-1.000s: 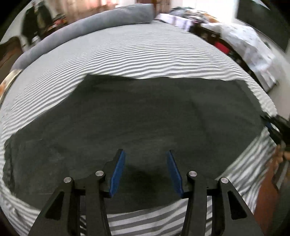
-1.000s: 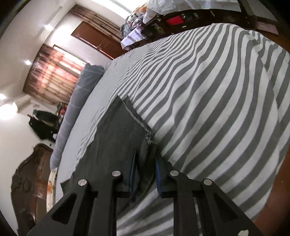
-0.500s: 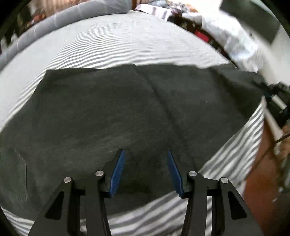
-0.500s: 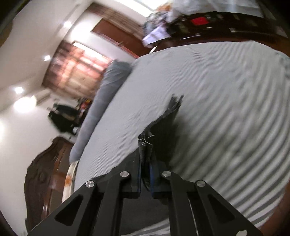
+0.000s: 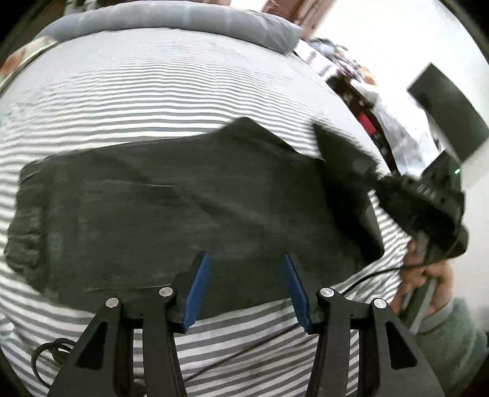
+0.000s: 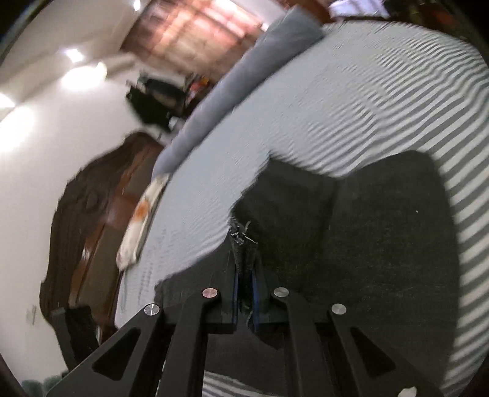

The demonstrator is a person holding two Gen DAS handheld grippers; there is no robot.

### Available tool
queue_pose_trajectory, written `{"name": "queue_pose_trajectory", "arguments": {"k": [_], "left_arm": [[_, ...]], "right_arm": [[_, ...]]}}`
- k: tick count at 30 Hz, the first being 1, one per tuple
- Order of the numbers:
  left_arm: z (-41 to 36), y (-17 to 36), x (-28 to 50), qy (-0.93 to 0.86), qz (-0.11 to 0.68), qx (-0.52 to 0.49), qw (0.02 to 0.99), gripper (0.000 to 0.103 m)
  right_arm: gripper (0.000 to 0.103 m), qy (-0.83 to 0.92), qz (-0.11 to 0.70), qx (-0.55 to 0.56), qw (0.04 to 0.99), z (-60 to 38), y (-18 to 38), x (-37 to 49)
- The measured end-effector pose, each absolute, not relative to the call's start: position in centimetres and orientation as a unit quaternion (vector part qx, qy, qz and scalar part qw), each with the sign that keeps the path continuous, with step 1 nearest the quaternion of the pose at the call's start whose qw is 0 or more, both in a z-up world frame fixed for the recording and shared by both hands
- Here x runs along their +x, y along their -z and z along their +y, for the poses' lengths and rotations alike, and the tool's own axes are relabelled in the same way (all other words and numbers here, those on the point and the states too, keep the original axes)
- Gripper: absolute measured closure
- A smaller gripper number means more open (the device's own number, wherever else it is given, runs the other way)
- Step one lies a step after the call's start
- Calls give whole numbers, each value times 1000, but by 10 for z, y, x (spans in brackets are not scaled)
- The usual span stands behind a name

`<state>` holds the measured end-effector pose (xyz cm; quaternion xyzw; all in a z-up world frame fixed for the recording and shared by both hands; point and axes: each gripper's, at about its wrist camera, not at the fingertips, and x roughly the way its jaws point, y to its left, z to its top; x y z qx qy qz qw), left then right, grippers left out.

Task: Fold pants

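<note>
Dark grey pants (image 5: 189,213) lie spread across a grey-and-white striped bed (image 5: 152,91). My left gripper (image 5: 246,284) is open and empty, hovering just above the pants' near edge. My right gripper (image 6: 244,284) is shut on the frayed leg hem of the pants (image 6: 382,238) and holds it lifted, carried over the rest of the cloth. In the left wrist view the right gripper's body (image 5: 428,198) appears at the right with the raised leg end (image 5: 342,158) folding back toward the waist.
A long grey bolster (image 5: 183,21) lies along the far side of the bed. A black cable (image 5: 259,345) runs over the near bed edge. Cluttered furniture (image 5: 366,100) stands to the right. A dark wooden headboard (image 6: 91,220) and a patterned pillow (image 6: 140,220) are at the bed's end.
My right gripper has lifted the leg hem off the bed and swung it over the pants toward the waist. My left gripper stayed open and drew back to the pants' near edge.
</note>
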<state>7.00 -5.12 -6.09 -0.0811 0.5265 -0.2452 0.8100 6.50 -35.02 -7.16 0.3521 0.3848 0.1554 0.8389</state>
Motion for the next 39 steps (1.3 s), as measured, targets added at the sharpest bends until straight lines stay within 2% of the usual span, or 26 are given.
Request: {"name": "queue_pose_trajectory", "arguments": {"k": [6,9,10,12,14,15,21,31,39], "left_arm": [[-10,77,77,234,538,-131,799,52],[-9,84,81,244,541,-142,792,52],[-11,86,83,248,543,-144,789,52],[-14,90,89,256,549,-153,781,52],[-18,94,95,267,551,-172,772,51],[-19,94,98,273,552,-179,768,51],[-35,106,107,295,566,-199,744,48],[-75,113,126,305,571,-244,722,44],[-95,124,138,265,578,-238,734,46]], "right_arm": [[95,-181,443,313,821,-277,104,80],[90,-176,464,289,819,-261,118,77],[87,-170,470,277,821,-257,120,76],[72,-165,476,259,824,-254,120,71],[52,-155,468,244,835,-251,112,60],[51,-151,461,237,842,-250,107,51],[49,-143,456,272,836,-279,109,-5],[48,-80,446,397,798,-351,152,-34],[47,-8,391,485,782,-409,164,-52]]}}
